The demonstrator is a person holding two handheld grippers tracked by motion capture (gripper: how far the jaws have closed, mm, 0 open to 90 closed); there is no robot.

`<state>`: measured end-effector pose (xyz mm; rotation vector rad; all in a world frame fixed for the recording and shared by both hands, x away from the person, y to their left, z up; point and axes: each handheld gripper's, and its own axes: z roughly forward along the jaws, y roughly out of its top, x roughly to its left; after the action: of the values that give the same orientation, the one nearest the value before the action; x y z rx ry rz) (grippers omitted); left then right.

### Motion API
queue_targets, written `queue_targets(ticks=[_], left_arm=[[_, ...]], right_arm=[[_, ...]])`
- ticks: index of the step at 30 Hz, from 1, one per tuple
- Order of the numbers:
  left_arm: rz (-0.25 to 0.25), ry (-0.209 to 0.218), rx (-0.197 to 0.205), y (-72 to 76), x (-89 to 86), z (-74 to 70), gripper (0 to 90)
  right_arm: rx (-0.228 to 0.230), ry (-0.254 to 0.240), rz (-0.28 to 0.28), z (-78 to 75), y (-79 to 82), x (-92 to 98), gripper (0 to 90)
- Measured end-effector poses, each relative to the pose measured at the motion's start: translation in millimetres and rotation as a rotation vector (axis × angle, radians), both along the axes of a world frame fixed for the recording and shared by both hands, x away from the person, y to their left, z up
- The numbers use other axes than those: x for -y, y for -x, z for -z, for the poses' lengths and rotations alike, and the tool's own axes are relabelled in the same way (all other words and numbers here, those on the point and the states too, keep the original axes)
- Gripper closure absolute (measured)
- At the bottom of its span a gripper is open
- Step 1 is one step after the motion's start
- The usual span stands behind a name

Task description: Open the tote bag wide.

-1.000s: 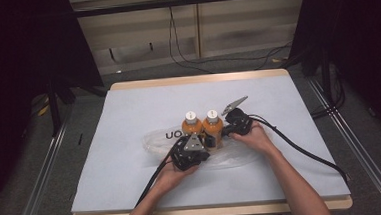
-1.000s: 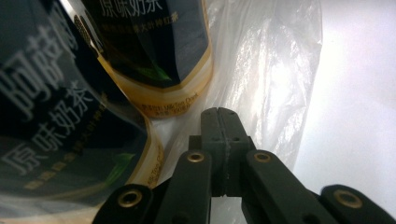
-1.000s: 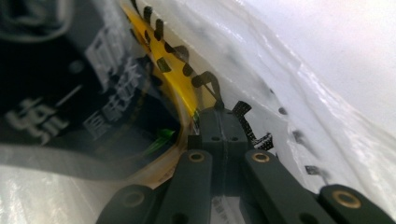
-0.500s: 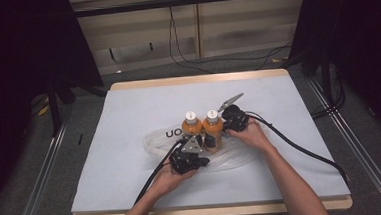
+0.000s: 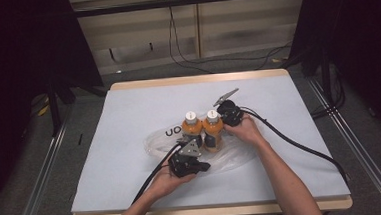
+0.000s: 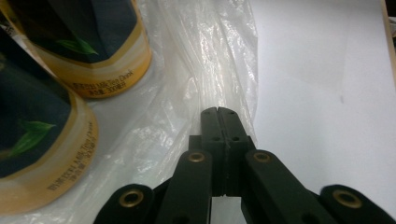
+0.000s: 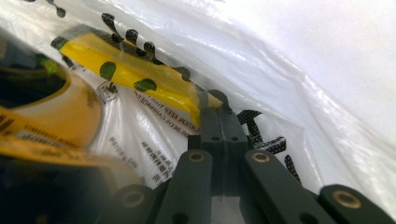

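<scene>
Clear plastic bag [image 5: 231,157] spread beneath two upright orange bottles [image 5: 202,129], its film pinched on either side by the left gripper [image 6: 218,114], held low in front, and right gripper [image 7: 217,112], reaching beside them.

I log one clear plastic bag [image 5: 231,155], crumpled flat mid-frame; two upright orange bottles [image 5: 202,129], white-capped, touching, standing on it.

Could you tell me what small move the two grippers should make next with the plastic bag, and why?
Probably lift both edges upward together. The left gripper and right gripper are each shut on the thin clear plastic bag, and the two orange-labelled bottles with white caps stand upright on it, so raising would draw it up around them.
</scene>
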<state>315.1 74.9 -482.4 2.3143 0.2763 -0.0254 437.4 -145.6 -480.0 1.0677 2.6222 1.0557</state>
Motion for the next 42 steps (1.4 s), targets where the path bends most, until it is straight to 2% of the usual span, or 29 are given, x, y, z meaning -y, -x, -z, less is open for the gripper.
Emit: queue_targets(ticks=[3, 7, 14, 18, 19, 23, 24, 27, 28, 29, 30, 35, 36, 37, 40, 41, 42], left_arm=[[0.008, 0.007, -0.019, 2.0, -0.1, 0.0, 90.0], [0.020, -0.011, -0.008, 5.4, -0.4, -1.3, 90.0], [0.043, 0.009, -0.022, 7.1, -2.4, 0.0, 90.0], [0.030, 0.010, -0.027, 11.1, -3.5, -0.1, 90.0], [0.029, -0.003, -0.018, 12.6, -3.7, -0.8, 90.0], [0.035, 0.007, -0.014, 14.5, -3.0, -0.4, 90.0], [0.034, -0.014, -0.007, 15.0, -3.4, -1.7, 90.0], [0.037, 0.008, -0.002, 18.0, -2.5, -0.3, 90.0], [0.039, -0.017, -0.005, 18.8, -3.0, -2.2, 90.0], [0.045, 0.008, -0.005, 19.6, -2.3, -0.5, 90.0], [0.044, 0.010, 0.002, 20.3, -2.1, -0.2, 90.0], [0.046, 0.016, -0.025, 21.6, -3.2, 0.2, 90.0], [0.055, 0.010, -0.018, 21.7, -3.2, -0.3, 90.0], [0.055, 0.001, -0.018, 22.8, -3.2, -1.1, 90.0], [0.063, 0.009, -0.021, 25.0, -3.4, -0.7, 90.0], [0.068, 0.007, -0.025, 25.7, -3.8, -1.0, 90.0], [0.069, 0.008, -0.032, 26.9, -4.3, -1.0, 90.0]], right_arm=[[-0.011, -0.007, 0.020, 0.1, -3.6, -1.6, 90.0], [-0.009, -0.003, 0.034, 0.1, -8.2, -4.6, 90.0], [0.002, 0.002, 0.050, 0.4, -10.4, -7.1, 90.0], [0.006, 0.017, 0.059, -0.3, -13.8, -9.7, 90.0], [0.001, 0.022, 0.063, -0.8, -14.5, -10.4, 90.0], [0.004, 0.029, 0.071, -0.9, -17.1, -11.7, 90.0], [0.010, 0.024, 0.074, -0.5, -18.5, -12.1, 90.0], [0.003, 0.024, 0.085, -0.5, -21.9, -12.8, 90.0], [0.005, 0.028, 0.089, -0.6, -22.8, -13.1, 90.0], [0.006, 0.029, 0.091, -0.5, -23.6, -13.4, 90.0], [0.005, 0.031, 0.096, -0.7, -24.2, -14.1, 90.0], [-0.014, 0.025, 0.124, -0.8, -30.1, -14.5, 90.0], [-0.023, 0.021, 0.137, -1.0, -30.7, -15.1, 90.0], [-0.020, 0.023, 0.139, -1.0, -31.9, -15.7, 90.0], [-0.017, 0.036, 0.162, -1.5, -33.7, -18.4, 90.0], [-0.002, 0.033, 0.155, -0.6, -35.8, -18.2, 90.0], [-0.010, 0.034, 0.168, -1.0, -36.3, -18.6, 90.0]])
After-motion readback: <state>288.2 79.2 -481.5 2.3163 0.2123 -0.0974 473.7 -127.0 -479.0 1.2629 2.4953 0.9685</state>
